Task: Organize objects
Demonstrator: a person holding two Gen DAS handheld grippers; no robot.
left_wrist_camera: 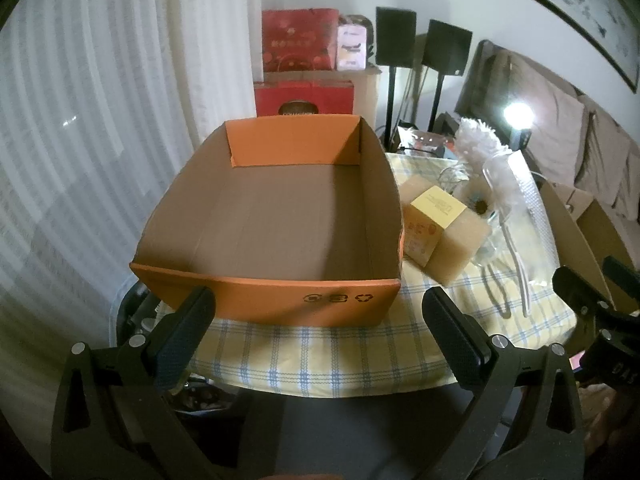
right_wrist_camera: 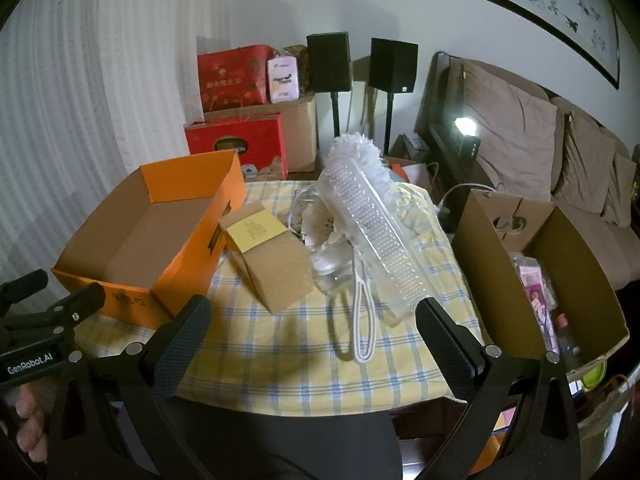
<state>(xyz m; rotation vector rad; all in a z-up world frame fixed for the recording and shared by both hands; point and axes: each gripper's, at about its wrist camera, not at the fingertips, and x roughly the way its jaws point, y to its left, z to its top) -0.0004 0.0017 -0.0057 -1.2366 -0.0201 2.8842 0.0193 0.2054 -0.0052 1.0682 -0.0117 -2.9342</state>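
An open orange cardboard box stands empty on the left of the checked tablecloth. Right of it lies a small box wrapped in bubble wrap with a yellow label. Further right lies a white fluffy duster in a clear plastic sleeve, with a white cord loop and a white mouse-like item. My left gripper hangs open before the orange box's near wall. My right gripper is open over the cloth, short of the duster. Both hold nothing.
A brown carton with several packets stands at the table's right edge. Behind the table are red gift boxes, two black speakers on stands, a sofa with cushions and a bright lamp. White curtains hang on the left.
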